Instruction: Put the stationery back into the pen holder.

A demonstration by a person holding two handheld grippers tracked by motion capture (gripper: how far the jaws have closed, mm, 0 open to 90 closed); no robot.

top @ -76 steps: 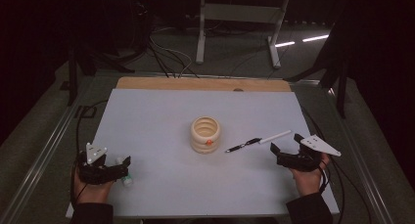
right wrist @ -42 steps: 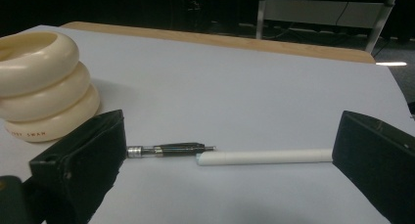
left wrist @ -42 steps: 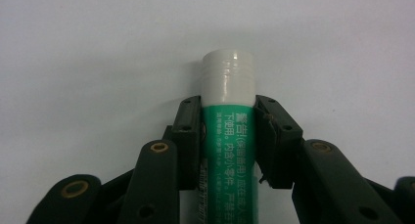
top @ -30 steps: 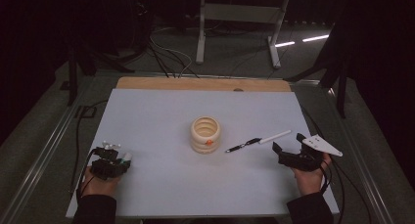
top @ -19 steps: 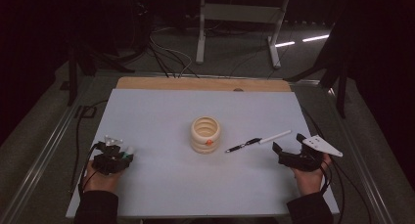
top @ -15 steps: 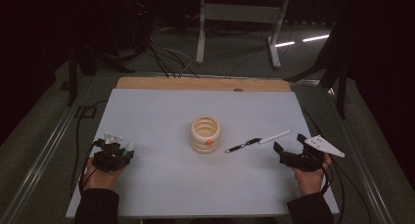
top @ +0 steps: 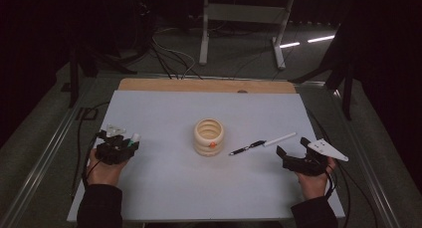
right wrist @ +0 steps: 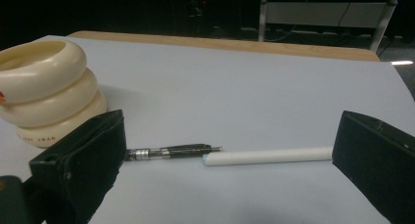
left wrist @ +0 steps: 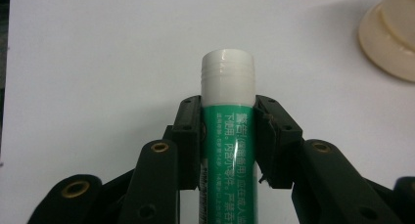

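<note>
Left gripper point(top: 130, 141) clamped on green glue stick point(left wrist: 229, 136), white cap protruding past the pads, well left of cream ringed holder point(top: 209, 136); probably clear of the table point(top: 164, 183). Right gripper point(top: 291, 149) wide apart, right of holder, with pen point(right wrist: 235, 154) beyond the jaws.

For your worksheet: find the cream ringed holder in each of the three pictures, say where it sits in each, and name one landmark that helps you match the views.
High view: the cream ringed holder stands at the middle of the white table.
Left gripper view: its base shows at the top right corner, beyond the glue stick.
Right gripper view: at the left edge, left of the pen.
Shared landmark: the white table surface under it.
</note>
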